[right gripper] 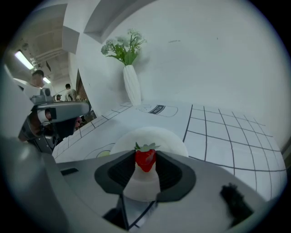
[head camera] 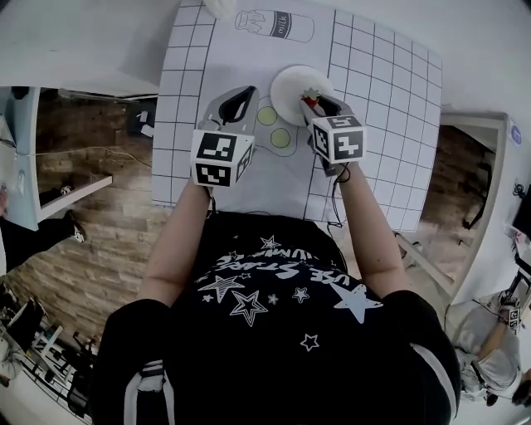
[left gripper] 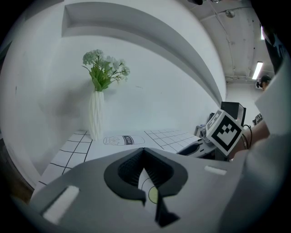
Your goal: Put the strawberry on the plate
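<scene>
The right gripper [right gripper: 145,155] pinches the strawberry [right gripper: 145,162] between its jaws and holds it over the white plate [right gripper: 170,136], near the plate's 5 o'clock edge in the head view. The fruit has reached the plate but seems not to rest on it, so lowering and letting go look to be what is left. The left gripper [left gripper: 143,151], jaws closed together on nothing, hovers at the plate's 8 o'clock.

**A:** White gridded table top [head camera: 390,100], and it carried very little. One white plate [head camera: 286,90] sat near its middle.

**B:** A white vase [left gripper: 96,117] of pale flowers [left gripper: 105,68] stood at the far edge by the wall, just beside the printed milk bottle [head camera: 274,23].

**A:** And printed green circles [head camera: 280,137] lay right beside the plate.
</scene>
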Tool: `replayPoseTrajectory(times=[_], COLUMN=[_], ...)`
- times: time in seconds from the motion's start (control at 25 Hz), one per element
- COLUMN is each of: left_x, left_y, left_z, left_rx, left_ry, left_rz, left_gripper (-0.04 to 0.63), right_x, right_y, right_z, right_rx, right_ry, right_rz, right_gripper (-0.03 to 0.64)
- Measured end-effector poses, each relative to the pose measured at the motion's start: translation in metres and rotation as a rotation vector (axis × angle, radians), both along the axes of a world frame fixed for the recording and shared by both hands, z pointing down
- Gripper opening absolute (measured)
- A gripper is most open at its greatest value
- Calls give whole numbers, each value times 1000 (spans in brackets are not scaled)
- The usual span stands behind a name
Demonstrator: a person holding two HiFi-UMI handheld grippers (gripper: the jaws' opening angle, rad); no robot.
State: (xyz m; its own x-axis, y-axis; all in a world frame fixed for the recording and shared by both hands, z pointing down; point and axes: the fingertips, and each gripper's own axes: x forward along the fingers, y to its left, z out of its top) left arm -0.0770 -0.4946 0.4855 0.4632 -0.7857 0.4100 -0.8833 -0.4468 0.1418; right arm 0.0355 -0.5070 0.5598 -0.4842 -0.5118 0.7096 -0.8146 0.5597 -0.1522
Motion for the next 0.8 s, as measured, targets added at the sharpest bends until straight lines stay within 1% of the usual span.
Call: replayPoseTrajectory(times=[0.32,0.48,0.8], left_x=[-5,-5,-6], left_y=[1,4,11], left_z=[5,3,-6], left_rx=[-15,-16,6], left_ry=[8,11,7], left_rz=[-5,-2,-10], left_gripper=[5,5,5], right_x=[-7,-10,-8], right_y=[-2,1,5], right_z=[6,8,-1], right_rx=[4,-2,17], right_ry=[34,59,72], right_rz=[-17,-42,-49], right_gripper=[147,147,166])
